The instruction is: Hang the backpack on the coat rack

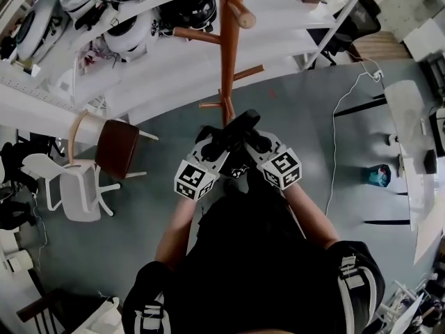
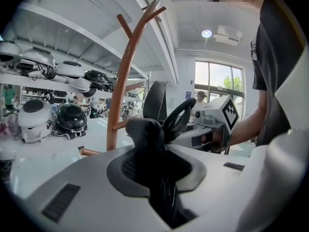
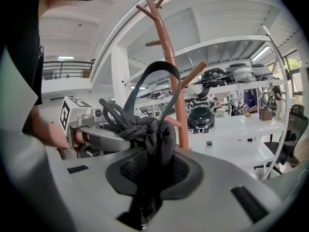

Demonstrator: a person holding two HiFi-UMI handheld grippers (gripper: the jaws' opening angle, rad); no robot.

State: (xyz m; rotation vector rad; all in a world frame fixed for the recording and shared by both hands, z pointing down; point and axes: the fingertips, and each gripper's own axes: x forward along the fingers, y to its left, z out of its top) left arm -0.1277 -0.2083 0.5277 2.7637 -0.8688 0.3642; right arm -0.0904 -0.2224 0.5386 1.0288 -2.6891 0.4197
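Evidently soft and sagging, the backpack point(image 1: 235, 132) is clenched by left gripper point(image 1: 217, 143) and right gripper point(image 1: 254, 142) fingers beside its free carry loop point(image 3: 159, 65).

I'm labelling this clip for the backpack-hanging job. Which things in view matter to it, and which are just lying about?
In the job: backpack, coat rack, left hand-held gripper and right hand-held gripper, both clamped on the backpack.

Lying about: brown chair, white chair, helmets, white cable.
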